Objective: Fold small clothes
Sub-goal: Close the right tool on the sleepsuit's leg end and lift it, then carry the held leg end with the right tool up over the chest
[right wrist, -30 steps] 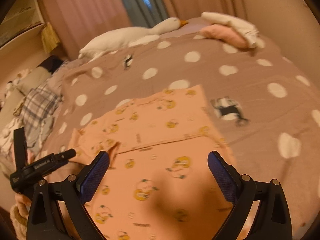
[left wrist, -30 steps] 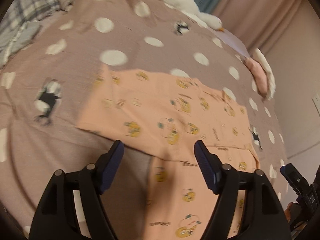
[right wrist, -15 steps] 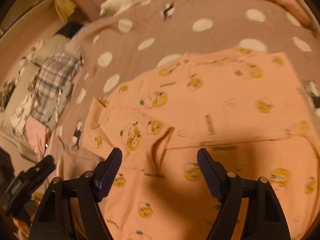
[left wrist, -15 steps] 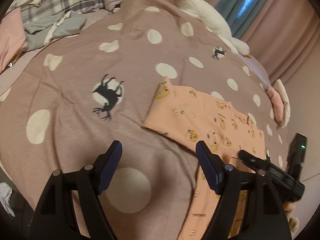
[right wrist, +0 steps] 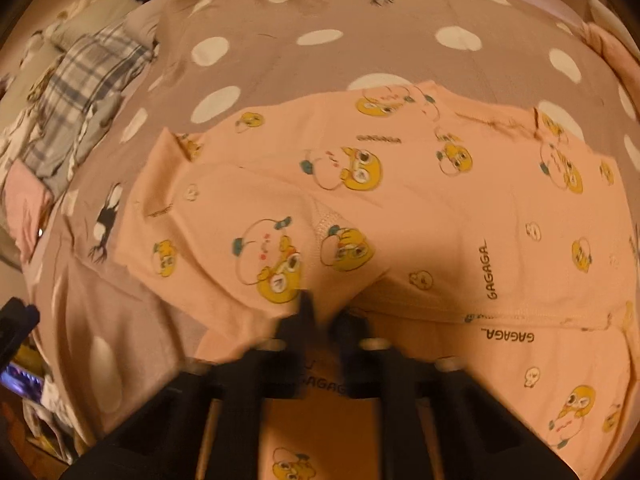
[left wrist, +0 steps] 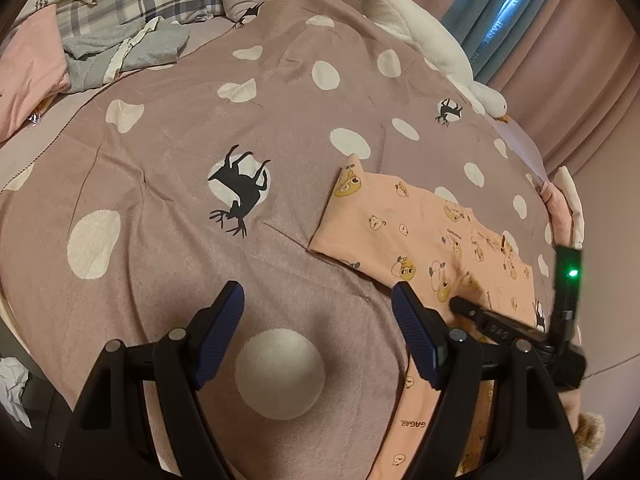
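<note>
While the bed [left wrist: 168, 248] under its mauve spotted cover fills both views, your peach printed garment [right wrist: 440, 208] lies spread flat on it, with a pile of other clothes [left wrist: 120, 44] at the head end and a white goose plush [left wrist: 420, 40] by the curtain. Your right tongs [right wrist: 320, 320] have just closed, pinching a raised fold of the garment. Your left tongs [left wrist: 318, 336] stand wide apart above bare cover, holding nothing, beside the garment's edge.

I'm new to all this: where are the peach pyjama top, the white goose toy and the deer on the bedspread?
peach pyjama top [right wrist: 460, 216], right wrist view, flat printed front.
white goose toy [left wrist: 420, 36], left wrist view, its body.
deer [left wrist: 242, 188], left wrist view, black torso.
</note>
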